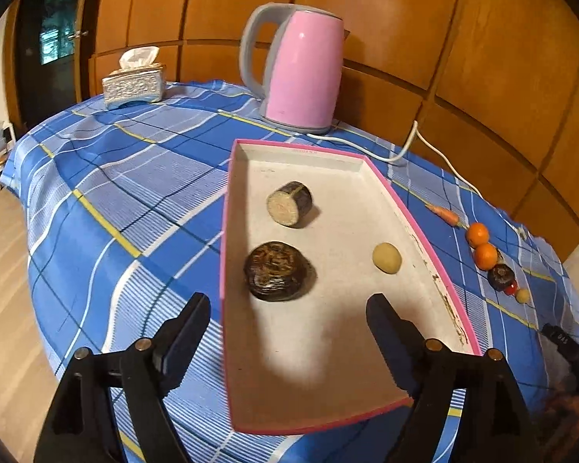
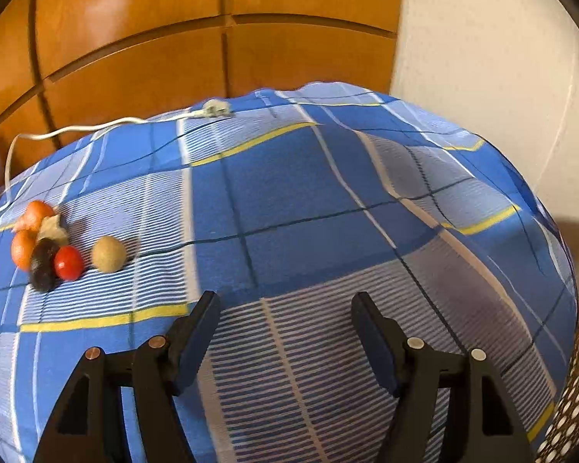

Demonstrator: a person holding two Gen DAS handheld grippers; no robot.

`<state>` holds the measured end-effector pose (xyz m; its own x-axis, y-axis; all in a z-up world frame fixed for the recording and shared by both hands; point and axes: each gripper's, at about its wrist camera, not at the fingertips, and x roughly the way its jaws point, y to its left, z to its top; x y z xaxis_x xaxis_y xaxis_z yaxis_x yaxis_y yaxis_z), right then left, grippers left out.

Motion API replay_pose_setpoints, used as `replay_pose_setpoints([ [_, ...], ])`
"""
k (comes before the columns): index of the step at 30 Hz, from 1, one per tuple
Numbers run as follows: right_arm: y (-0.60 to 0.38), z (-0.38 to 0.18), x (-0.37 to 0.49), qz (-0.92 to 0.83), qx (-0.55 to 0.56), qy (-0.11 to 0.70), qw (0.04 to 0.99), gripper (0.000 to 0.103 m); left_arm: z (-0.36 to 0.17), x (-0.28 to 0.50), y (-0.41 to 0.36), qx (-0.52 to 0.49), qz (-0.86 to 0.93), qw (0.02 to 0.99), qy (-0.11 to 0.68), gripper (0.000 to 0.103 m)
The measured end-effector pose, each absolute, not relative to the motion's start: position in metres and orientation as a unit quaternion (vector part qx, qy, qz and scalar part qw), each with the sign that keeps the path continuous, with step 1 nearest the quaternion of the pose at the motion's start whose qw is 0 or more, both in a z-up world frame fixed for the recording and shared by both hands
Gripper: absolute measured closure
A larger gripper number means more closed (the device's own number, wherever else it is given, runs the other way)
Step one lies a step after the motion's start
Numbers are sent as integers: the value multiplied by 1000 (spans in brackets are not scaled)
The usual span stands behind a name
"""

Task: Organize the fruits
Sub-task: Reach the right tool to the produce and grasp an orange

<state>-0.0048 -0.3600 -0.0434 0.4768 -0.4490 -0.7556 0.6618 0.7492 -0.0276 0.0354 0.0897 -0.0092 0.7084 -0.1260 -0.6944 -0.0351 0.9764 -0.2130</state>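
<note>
- The left hand-held gripper (image 1: 287,310) is released: its 2 black jaws stand wide apart above the near end of the tray, with nothing between them.
- The tray (image 1: 417,227), a shallow pink-rimmed box with a pale floor, lies on the counter (image 1: 127,193), which is covered by a blue plaid cloth with yellow and white lines.
- 3 things lie in the tray: a dark round fruit (image 1: 276,271) closest to the left jaw, a dark cut piece (image 1: 289,203) with its pale cut face turned toward the camera farther back, and a small yellowish fruit (image 1: 386,257) toward the tray's right wall. All 3 are apart from one another.
- Right of the tray, on the cloth, a row runs toward the counter's edge: a small carrot (image 1: 442,214), 2 oranges (image 1: 481,246) touching each other, a dark fruit (image 1: 501,276), a small red fruit (image 1: 510,288) and a small tan fruit (image 1: 522,295).
- Behind the tray stands a pink kettle (image 1: 305,73) with a grey handle, upright on its base; its white cord (image 1: 405,146) trails right along the cloth. A tissue box (image 1: 133,85) sits at the far left corner.
- The right hand-held gripper (image 2: 285,305) is also released, its jaws apart over bare cloth with nothing between them.
- In the right wrist view the same loose cluster lies to the left, well apart from that gripper; this picture is blurred there.
- Wooden wall panels (image 1: 463,38) rise behind the counter.
</note>
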Motion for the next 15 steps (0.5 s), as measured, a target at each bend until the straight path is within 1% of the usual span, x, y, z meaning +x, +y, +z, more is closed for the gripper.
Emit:
replay_pose_setpoints([
  [5,-333,-8,17,-244,109,368,891,32,-12,35,100,-118,-8,917,381,16],
  [8,-314,5,45,-166,106,377,905,32,-15,33,105,-123,-1,916,382,15],
  [15,-274,8,119,-64,81,402,910,33,-24,31,114,-145,11,908,392,12],
])
